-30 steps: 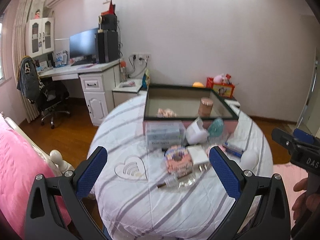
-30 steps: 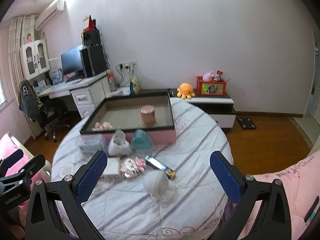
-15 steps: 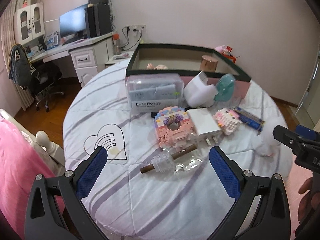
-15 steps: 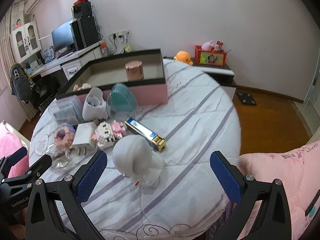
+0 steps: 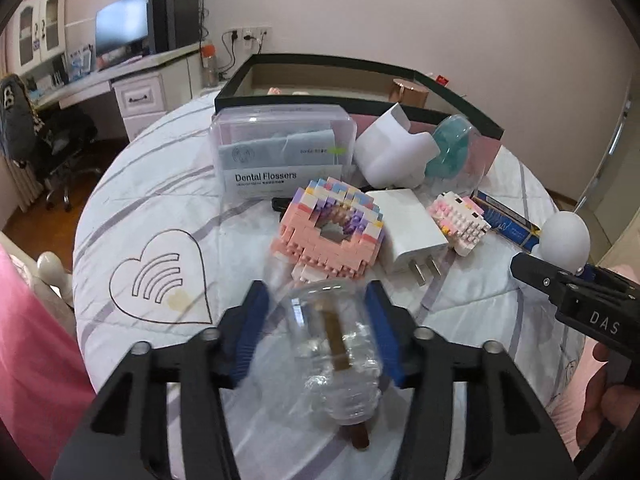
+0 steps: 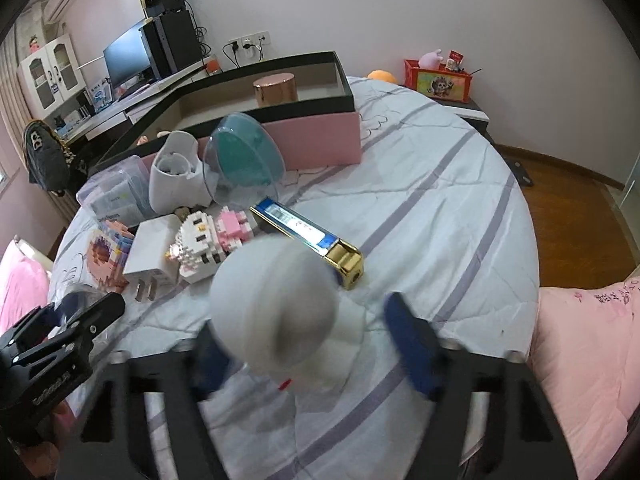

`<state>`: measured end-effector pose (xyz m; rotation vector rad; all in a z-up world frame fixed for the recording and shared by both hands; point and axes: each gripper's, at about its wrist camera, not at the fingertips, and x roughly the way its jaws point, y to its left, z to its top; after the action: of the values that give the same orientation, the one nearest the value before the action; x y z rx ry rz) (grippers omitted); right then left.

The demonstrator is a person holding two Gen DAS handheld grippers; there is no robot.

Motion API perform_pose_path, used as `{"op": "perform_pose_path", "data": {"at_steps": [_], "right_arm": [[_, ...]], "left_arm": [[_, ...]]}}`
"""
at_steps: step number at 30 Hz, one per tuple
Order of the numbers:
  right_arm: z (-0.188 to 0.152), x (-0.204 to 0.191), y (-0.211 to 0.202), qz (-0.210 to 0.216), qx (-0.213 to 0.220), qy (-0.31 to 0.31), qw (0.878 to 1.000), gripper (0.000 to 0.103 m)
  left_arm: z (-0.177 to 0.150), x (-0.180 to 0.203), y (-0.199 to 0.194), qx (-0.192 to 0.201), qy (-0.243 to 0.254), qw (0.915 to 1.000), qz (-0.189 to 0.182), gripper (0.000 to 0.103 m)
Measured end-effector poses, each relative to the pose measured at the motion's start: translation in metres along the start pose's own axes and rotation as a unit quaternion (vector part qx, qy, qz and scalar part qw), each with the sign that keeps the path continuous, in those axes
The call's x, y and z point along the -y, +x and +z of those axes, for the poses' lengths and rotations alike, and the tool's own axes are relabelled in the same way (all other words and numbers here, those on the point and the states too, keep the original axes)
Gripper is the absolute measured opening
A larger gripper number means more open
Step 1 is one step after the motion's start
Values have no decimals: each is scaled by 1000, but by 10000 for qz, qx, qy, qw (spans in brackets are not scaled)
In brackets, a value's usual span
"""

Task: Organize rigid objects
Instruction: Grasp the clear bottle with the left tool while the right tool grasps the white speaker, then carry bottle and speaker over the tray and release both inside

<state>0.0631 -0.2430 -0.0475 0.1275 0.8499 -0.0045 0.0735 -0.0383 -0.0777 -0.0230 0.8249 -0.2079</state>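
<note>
We bracket the clear jar [image 5: 334, 344] at 6 o'clock with the left claw [image 5: 316, 328], half-open and not gripping, the right claw [image 6: 316, 340] likewise round the white figure [image 6: 276, 312]; we close squarely before lifting toward the box [image 5: 352, 66] at 12.

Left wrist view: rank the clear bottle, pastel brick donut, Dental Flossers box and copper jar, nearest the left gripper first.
1. Clear bottle, between the left gripper fingers.
2. Pastel brick donut, just ahead.
3. Dental Flossers box, behind it, slightly left.
4. Copper jar, in the far box.

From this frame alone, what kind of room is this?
Likely a bedroom: a round bed with a striped sheet holds the clutter, a computer desk stands by the wall, and pink bedding lies alongside.
</note>
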Motion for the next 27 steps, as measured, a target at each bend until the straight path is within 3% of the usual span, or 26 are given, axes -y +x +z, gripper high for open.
{"op": "perform_pose_path", "data": {"at_steps": [1, 6, 27], "right_arm": [[0, 0, -1, 35, 4, 6, 10000, 58], [0, 2, -4, 117, 32, 79, 9999, 57], [5, -2, -25, 384, 230, 104, 9989, 57]], "left_arm": [[0, -2, -1, -5, -43, 10000, -56, 39], [-3, -10, -6, 28, -230, 9995, -220, 32], [9, -19, -38, 390, -273, 9983, -341, 31]]}}
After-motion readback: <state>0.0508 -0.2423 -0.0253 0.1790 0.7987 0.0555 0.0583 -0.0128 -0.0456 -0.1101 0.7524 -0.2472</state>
